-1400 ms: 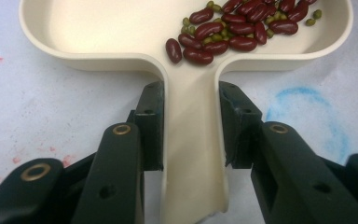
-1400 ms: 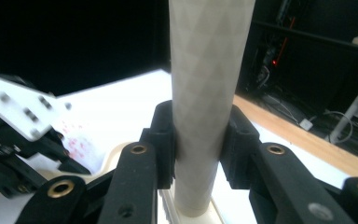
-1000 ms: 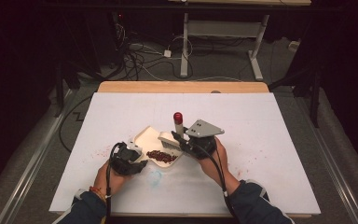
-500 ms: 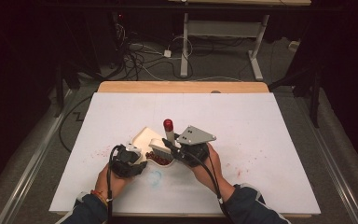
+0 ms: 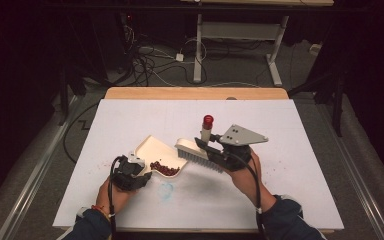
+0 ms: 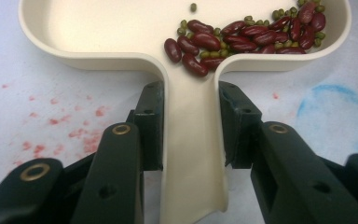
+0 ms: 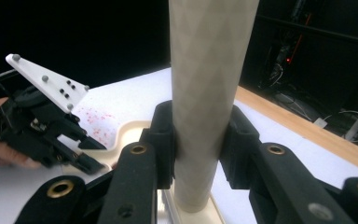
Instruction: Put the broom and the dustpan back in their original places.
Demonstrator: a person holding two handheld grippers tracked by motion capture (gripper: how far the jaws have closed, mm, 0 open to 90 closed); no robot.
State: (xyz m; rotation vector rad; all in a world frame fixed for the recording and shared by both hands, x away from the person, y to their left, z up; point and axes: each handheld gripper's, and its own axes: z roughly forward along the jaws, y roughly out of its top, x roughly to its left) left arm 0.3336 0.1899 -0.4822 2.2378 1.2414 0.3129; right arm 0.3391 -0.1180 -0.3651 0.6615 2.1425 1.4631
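Note:
A cream dustpan [image 5: 156, 148] lies on the white table sheet with red kidney beans [image 5: 164, 169] and small green beans piled at its handle end. My left gripper [image 5: 141, 169] is shut on the dustpan's flat handle [image 6: 191, 140], with the bean pile [image 6: 242, 37] just ahead of the jaws. My right gripper [image 5: 206, 143] is shut on the beige handle [image 7: 209, 70] of a hand brush [image 5: 197, 155]. The brush handle stands upright with its red tip [image 5: 208, 120] on top, and the white bristle head hangs just right of the pan.
The white sheet [image 5: 290, 165] covers a wooden table whose far edge [image 5: 195, 93] shows bare. Red stains [image 6: 74, 130] and a blue smudge [image 5: 166, 191] mark the sheet near the pan. Cables and desk legs lie on the dark floor beyond.
The right gripper swept the brush left onto the pan, then lifted it up and to the right, off the pan. The left gripper and the dustpan stayed put.

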